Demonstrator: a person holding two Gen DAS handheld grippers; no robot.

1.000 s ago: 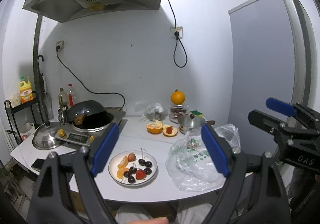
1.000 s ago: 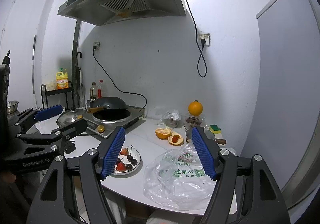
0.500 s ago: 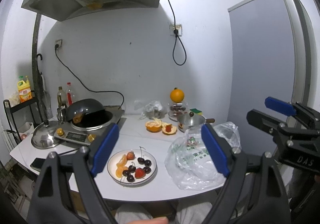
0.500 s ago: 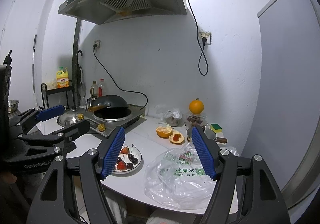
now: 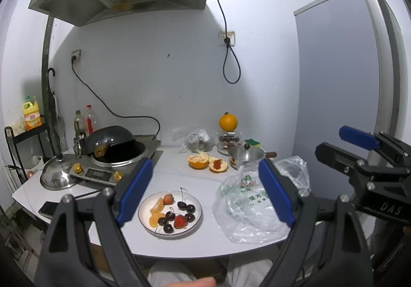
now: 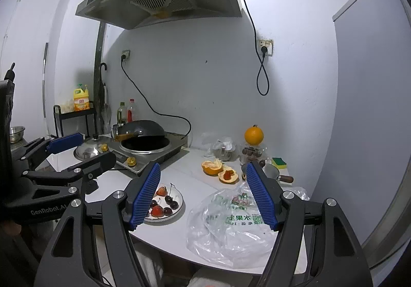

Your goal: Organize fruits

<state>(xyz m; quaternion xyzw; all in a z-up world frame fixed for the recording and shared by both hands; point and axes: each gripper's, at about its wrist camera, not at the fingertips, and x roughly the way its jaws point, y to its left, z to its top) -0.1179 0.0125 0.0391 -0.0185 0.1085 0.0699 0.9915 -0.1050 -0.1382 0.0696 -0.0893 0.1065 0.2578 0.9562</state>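
Both pairs of tongs are held released above the near edge of the table (image 5: 213, 243), with nothing between their blue pads: the left tongs (image 5: 205, 194) frame the plate of fruit (image 5: 170, 212), and the right tongs (image 6: 203, 195) are seen with the plate (image 6: 164, 203) behind their left pad and the plastic bag (image 6: 228, 220) just ahead and below. The likeliest trouble is judged to be crushing — the cherries (image 5: 190, 208) and strawberries (image 5: 180, 221) are small, soft and crowded together, so a clumsy closure could bruise one or nudge its neighbours off the plate. The thin bag could also be snagged and dragged, being limp and close to the table's edge. The fruit on the plate is seen as dark glossy cherries with stems, two red strawberries and pale orange segments (image 5: 155, 212); farther beyond the tongs lie two opened orange peels (image 5: 206, 162) and a whole orange (image 5: 227, 121) perched on a glass jar.
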